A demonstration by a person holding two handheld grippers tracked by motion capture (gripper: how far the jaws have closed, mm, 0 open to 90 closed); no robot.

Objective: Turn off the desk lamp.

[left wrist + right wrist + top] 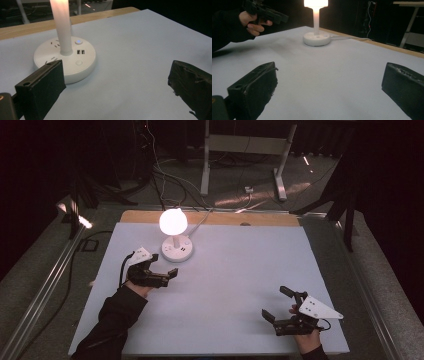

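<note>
The right gripper (pixel 280 303) hovers near the table's (pixel 240 270) front edge, jaws spread wide, holding nothing. Farther in, the left gripper (pixel 165 274) is likewise spread and empty, just beside the round base (pixel 75 58) of the one lit lamp (pixel 173 221), not touching it. The base carries two USB ports (pixel 80 52).
</note>
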